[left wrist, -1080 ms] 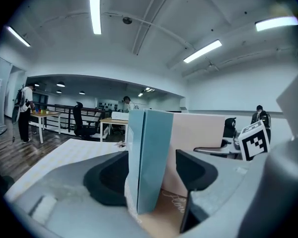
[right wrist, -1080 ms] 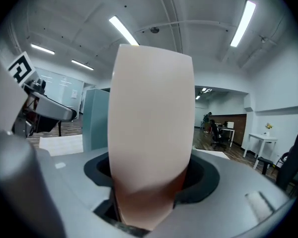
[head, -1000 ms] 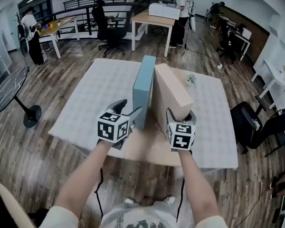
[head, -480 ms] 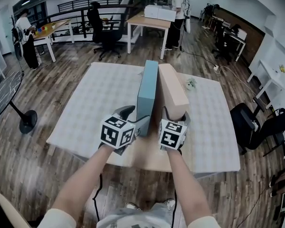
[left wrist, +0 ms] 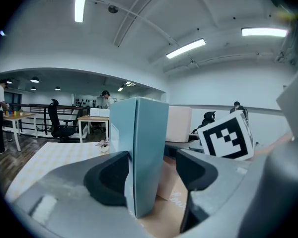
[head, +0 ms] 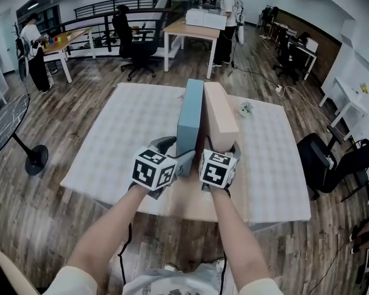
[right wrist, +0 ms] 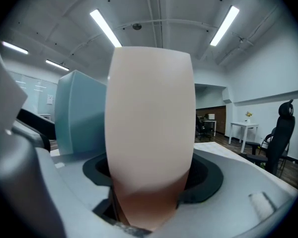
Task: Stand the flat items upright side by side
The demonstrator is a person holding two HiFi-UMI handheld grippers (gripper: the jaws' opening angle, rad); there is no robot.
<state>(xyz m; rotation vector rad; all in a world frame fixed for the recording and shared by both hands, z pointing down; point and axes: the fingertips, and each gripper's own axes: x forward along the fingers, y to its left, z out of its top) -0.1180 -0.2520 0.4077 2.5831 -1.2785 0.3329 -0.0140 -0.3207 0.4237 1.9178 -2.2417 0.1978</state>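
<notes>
Head view: the pink box point(head: 220, 112) leaned before; now it stands straight, touching the blue box point(head: 190, 118) on the worktop point(head: 123, 134). Left gripper view: the left tool point(left wrist: 154, 175) is apart around the blue box. Right gripper view: the right tool point(right wrist: 151, 175) hugs the pink box, loosening. The 2 stand together.

Two upright boxes: one blue box point(head: 190, 118) between the jaws of the left claw point(head: 184, 160), one pink box point(head: 220, 112) between those of the right claw point(head: 220, 151). One small plant point(head: 245, 109) beyond the right claw. One table point(head: 111, 146) under both.
</notes>
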